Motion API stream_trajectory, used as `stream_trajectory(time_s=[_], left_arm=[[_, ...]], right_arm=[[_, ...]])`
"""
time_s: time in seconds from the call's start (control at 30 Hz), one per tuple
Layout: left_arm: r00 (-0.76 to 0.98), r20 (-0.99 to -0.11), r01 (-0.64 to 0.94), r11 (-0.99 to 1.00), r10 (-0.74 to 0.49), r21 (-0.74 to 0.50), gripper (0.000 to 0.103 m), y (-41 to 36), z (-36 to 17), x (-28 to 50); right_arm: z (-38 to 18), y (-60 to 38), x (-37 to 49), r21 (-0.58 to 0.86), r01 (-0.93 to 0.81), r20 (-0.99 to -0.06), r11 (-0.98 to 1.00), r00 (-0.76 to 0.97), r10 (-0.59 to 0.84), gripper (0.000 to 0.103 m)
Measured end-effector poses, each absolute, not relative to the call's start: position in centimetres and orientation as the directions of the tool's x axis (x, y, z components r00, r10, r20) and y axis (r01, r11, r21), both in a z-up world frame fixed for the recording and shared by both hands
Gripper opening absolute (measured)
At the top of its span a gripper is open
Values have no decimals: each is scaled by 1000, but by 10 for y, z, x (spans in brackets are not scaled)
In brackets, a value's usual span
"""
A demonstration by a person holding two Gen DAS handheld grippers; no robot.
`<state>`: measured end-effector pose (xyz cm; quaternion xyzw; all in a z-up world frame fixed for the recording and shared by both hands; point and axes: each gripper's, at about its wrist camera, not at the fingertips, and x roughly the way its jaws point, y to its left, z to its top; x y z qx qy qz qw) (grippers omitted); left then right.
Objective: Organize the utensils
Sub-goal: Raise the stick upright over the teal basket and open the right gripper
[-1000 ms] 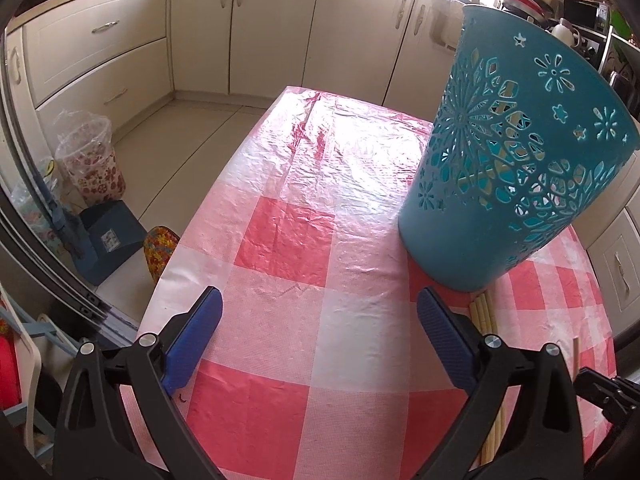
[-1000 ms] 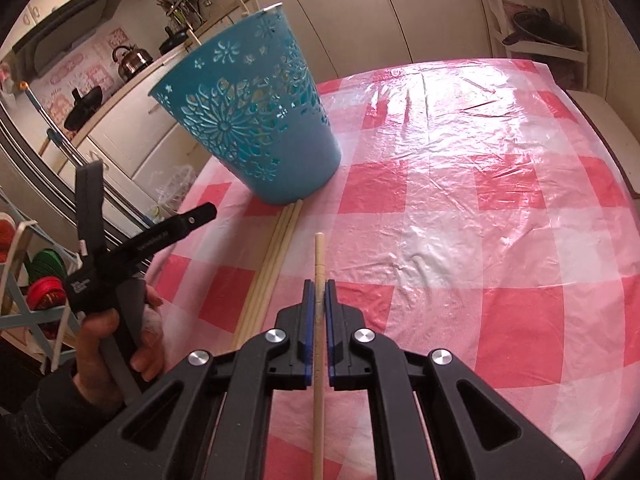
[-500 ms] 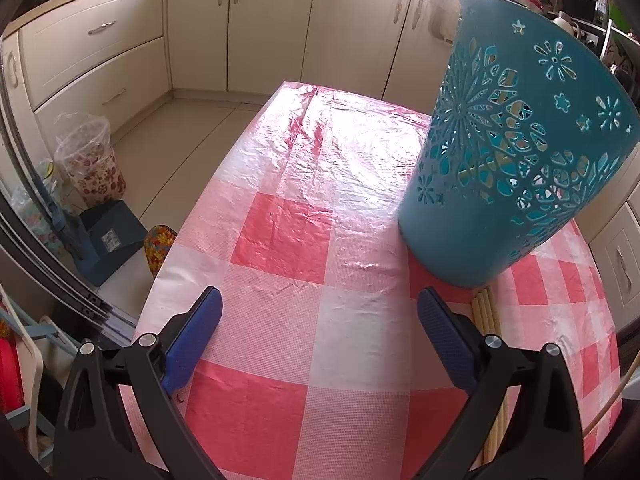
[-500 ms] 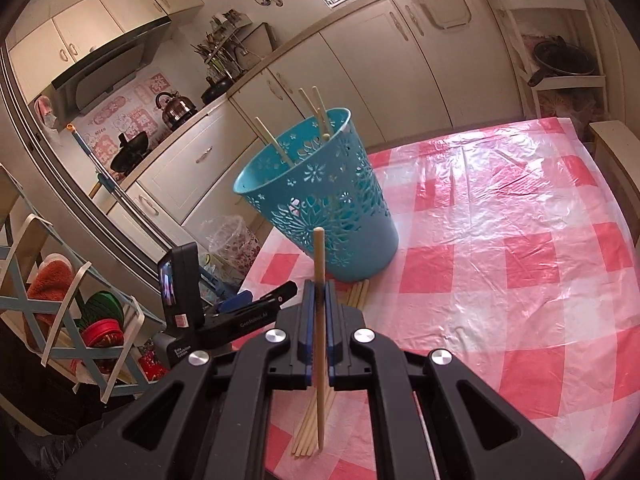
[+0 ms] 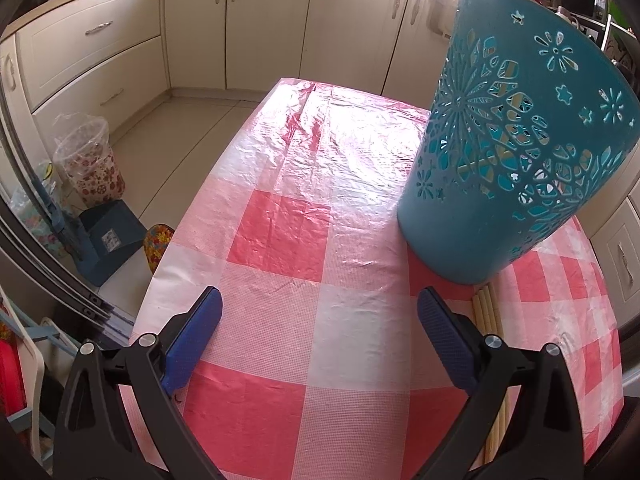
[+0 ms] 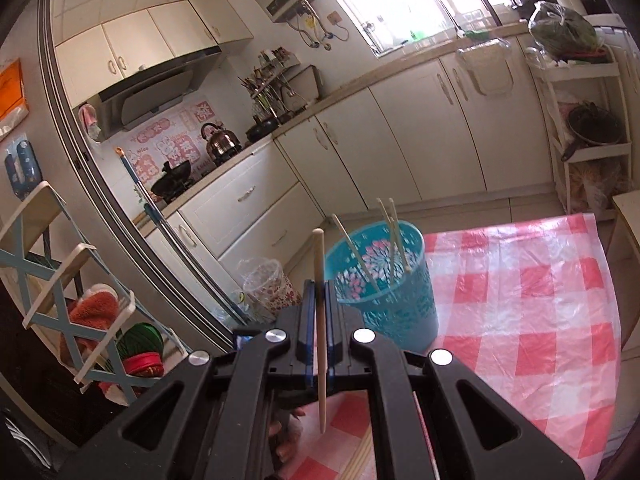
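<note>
A teal perforated basket stands on the red-and-white checked table; in the right wrist view the basket holds three wooden chopsticks. My right gripper is shut on one wooden chopstick, held upright high above the table, left of the basket. My left gripper is open and empty, low over the table in front of the basket. Several chopsticks lie on the table by its right finger.
Cream kitchen cabinets line the far wall. A clear bin with a floral bag and a blue box stand on the floor left of the table. A shelf rack is at the left.
My right gripper has risen well above the table with the chopstick, tilting up toward the kitchen. The left gripper has barely moved.
</note>
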<state>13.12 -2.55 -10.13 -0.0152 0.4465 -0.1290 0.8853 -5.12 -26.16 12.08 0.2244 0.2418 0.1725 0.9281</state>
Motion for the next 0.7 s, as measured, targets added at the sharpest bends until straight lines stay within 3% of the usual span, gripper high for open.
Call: stream_trajectory(time_s=[0.2, 0.37, 0.53, 0.7], left_arm=[[566, -789, 214, 967, -239, -139, 94, -26, -102, 132], [565, -789, 212, 967, -241, -143, 94, -24, -101, 133], [565, -789, 212, 967, -241, -143, 94, -24, -101, 133], [566, -789, 211, 967, -240, -143, 94, -25, -101, 133]], right_arm=[[175, -253, -20, 421, -226, -284, 879, 887, 364, 5], [171, -243, 18, 351, -143, -272, 925, 930, 247, 5], [124, -226, 56, 257, -44, -365, 965, 921, 139, 5], [73, -225, 76, 259, 1, -480, 966, 868, 127, 6]])
